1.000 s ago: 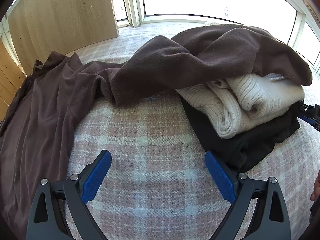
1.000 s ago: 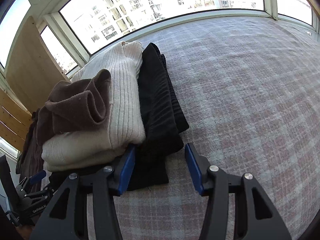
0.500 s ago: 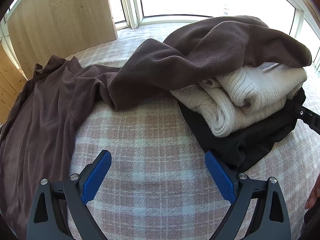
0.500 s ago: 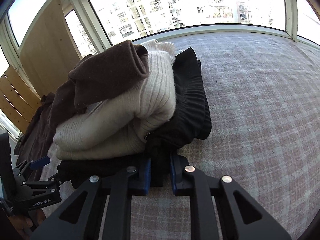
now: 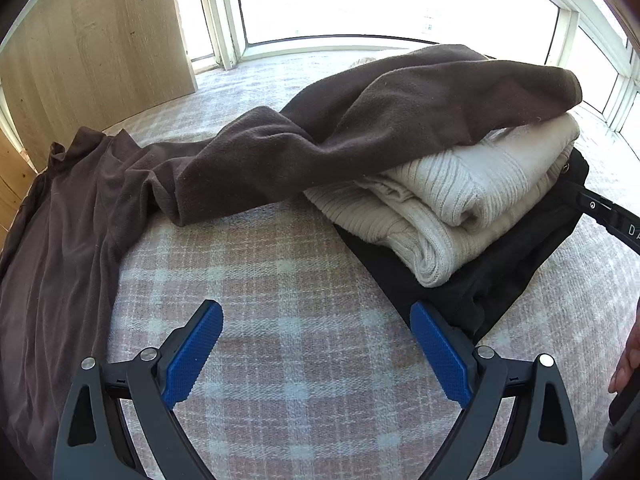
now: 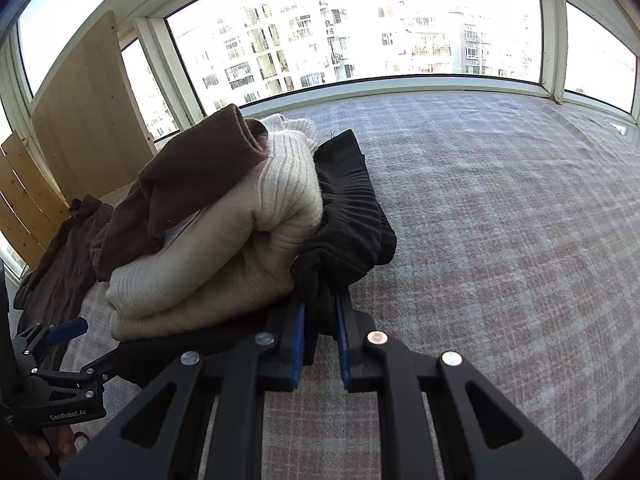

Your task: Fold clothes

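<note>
While the black garment (image 6: 352, 216) at the bottom of the stack on the plaid bed cover (image 6: 500, 240) is pinched by the just-closed right gripper (image 6: 320, 320), the left gripper (image 5: 316, 348) is held wide and empty. The stack appears to be being shifted; a steady pull is likely needed, lest the cream sweater (image 6: 224, 256) and brown garment (image 5: 400, 128) be toppled.

Blue pads on black frames: that is the left gripper (image 5: 316, 354), and the right gripper (image 6: 320, 340) wears the same blue and black. Beneath them spreads the plaid blanket (image 5: 280, 280), dusty pink crossed with pale grey-white lines and squares. At two o'clock in the left wrist view sits the cream sweater (image 5: 460, 200), ribbed, off-white going to beige in its lower fold. Under it lies the black garment (image 5: 500, 280), flat black, ribbed in the right wrist view. Draped over the top, the brown garment (image 5: 360, 132), plain dark chocolate, runs to nine o'clock. At eleven o'clock stands the wooden panel (image 5: 100, 40), light honey grain. The window frames (image 6: 176, 68) are white.
</note>
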Available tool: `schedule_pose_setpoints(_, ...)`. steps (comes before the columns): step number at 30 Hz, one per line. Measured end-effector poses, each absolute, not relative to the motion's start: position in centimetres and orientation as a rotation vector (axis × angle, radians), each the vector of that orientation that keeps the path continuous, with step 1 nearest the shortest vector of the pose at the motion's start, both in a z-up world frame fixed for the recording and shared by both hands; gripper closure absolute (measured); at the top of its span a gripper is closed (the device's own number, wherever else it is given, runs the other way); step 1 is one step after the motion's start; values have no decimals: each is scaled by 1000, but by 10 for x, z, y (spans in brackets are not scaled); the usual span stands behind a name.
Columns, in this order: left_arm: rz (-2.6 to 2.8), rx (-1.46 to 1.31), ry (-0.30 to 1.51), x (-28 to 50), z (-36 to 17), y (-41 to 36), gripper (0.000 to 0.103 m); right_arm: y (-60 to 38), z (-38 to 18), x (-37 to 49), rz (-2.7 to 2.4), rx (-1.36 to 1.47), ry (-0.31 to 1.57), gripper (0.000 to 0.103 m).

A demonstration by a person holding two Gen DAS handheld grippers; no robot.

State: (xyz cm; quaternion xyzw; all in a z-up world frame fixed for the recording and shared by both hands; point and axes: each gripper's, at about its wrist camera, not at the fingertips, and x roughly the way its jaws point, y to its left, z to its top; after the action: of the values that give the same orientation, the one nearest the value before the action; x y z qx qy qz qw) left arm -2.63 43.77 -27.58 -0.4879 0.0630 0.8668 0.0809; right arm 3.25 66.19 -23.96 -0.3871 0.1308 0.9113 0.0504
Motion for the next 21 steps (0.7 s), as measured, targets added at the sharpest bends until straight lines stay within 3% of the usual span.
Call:
schedule_pose_setpoints(4,2526,-1429,230,-11,-276,463,8,685,-235,51,2725,-1170,352,93)
schedule_pose_setpoints(6,2502,-1417,260,-5,-278,477,8,705,-233,63,2676,-1157,350,101)
schedule_pose_setpoints(12,2485,-1395,276,5,-276,497,8,763,-220,94,2689,-1103,530,101)
schedule_pose_setpoints(14,2506,-1390,267,5,-272,496,8,760,-223,82,2714,-1135,554,93)
schedule_pose_setpoints(17,2558,-1378,230,5,-260,491,8,752,-228,66,2704,-1173,553,69)
schedule_pose_setpoints(21,2604,-1383,191,-7,-254,493,8,736,-227,43,2730,-1210,522,61)
